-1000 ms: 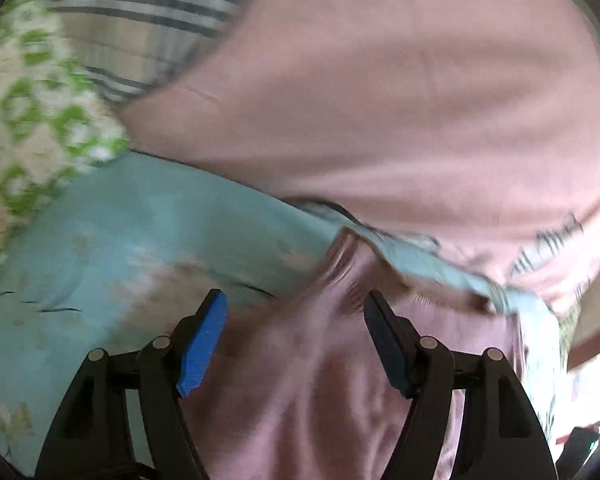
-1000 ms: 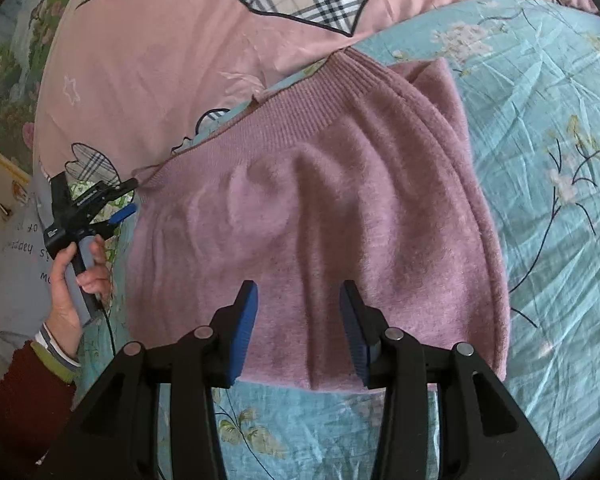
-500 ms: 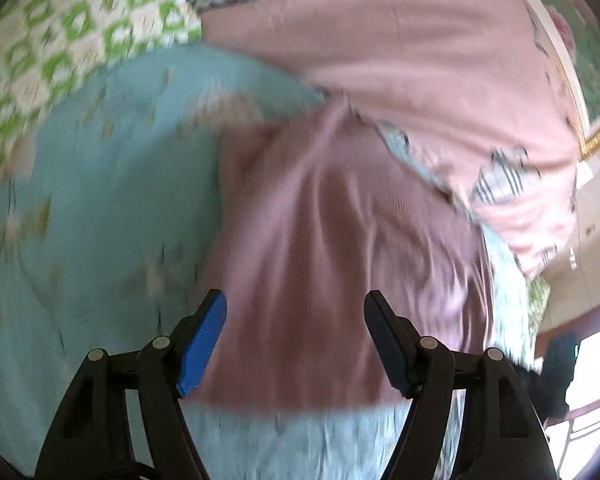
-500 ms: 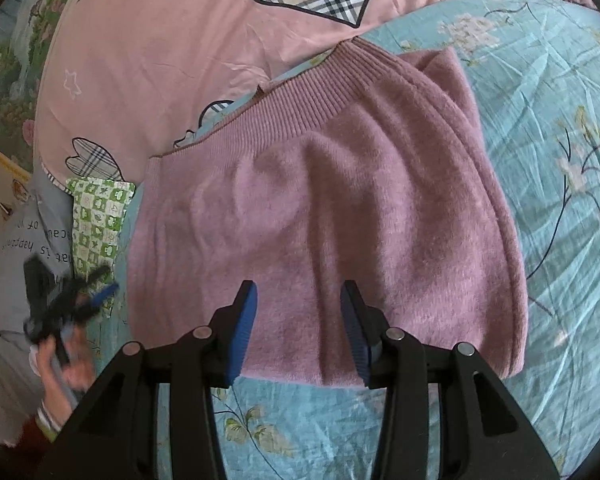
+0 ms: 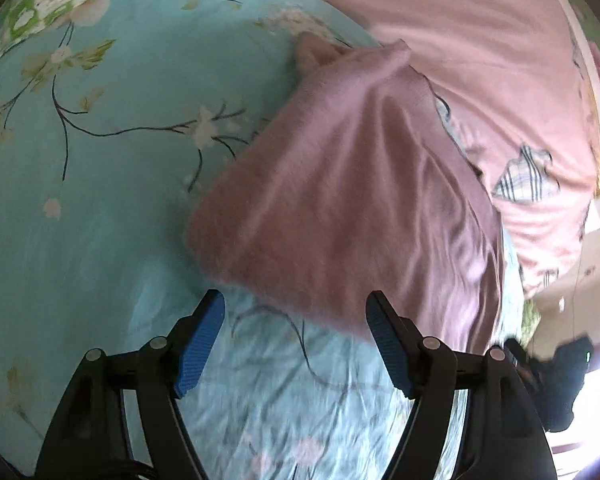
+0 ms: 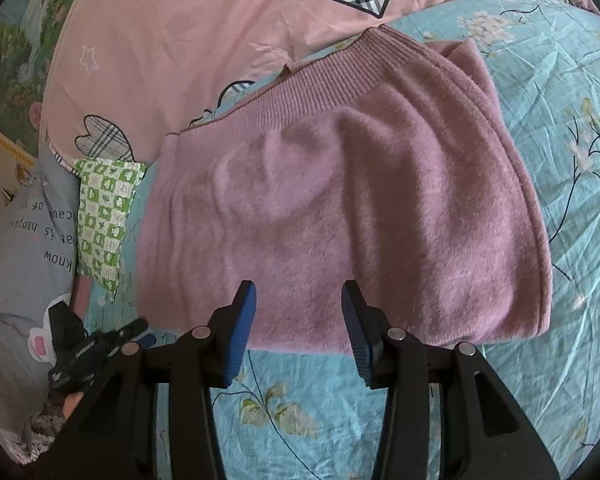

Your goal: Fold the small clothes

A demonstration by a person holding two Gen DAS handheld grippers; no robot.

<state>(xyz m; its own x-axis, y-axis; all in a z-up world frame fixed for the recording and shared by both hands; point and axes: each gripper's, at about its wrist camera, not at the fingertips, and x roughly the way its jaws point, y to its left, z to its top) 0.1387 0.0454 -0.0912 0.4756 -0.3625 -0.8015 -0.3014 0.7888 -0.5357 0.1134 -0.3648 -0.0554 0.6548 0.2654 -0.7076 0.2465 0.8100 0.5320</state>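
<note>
A mauve knitted sweater [image 6: 340,200] lies folded flat on the light blue floral bedsheet [image 6: 560,160], ribbed hem toward the pink quilt. It also shows in the left wrist view [image 5: 360,200]. My right gripper [image 6: 298,304] is open and empty, hovering over the sweater's near edge. My left gripper [image 5: 296,312] is open and empty, just off the sweater's near edge above the sheet [image 5: 100,160]. The left gripper also shows at the lower left of the right wrist view [image 6: 96,344], and the right gripper at the lower right of the left wrist view [image 5: 556,372].
A pink quilt with plaid hearts [image 6: 220,20] lies beyond the sweater. A green checked cloth [image 6: 104,216] and a grey printed pillow [image 6: 32,240] lie at the sweater's left side. The quilt also shows in the left wrist view [image 5: 500,60].
My left gripper has drawn back from the sweater's far corner to its near edge, staying open. My right gripper has stayed open and shifted slightly back from the sweater.
</note>
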